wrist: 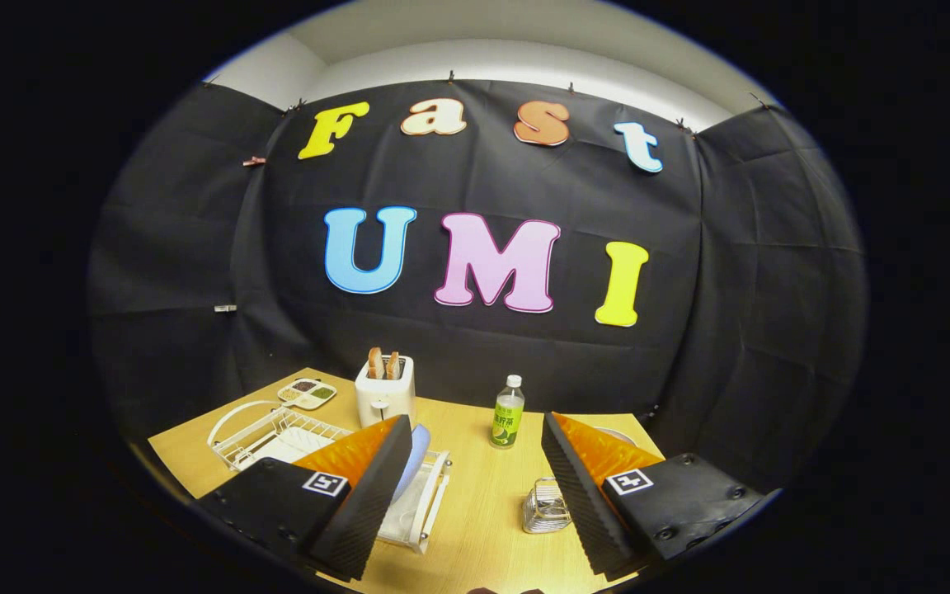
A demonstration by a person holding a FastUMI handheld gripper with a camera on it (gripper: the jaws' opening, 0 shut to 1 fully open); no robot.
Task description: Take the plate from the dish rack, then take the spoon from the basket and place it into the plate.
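My gripper (475, 487) is open above the wooden table, its two orange-and-black fingers spread wide with nothing between them. A white wire dish rack (277, 433) stands at the left, partly behind my left finger (368, 487). A light blue plate (417, 454) stands on edge in the rack, its rim peeking out just past that finger. A small wire basket (545, 505) sits on the table beside my right finger (578, 487). I cannot make out the spoon in it.
A white toaster (385, 392) with two bread slices stands behind the rack. A small divided tray (308, 393) lies at the far left corner. A green-labelled bottle (508, 412) stands mid-table near the back. A round rim (617, 435) shows behind the right finger.
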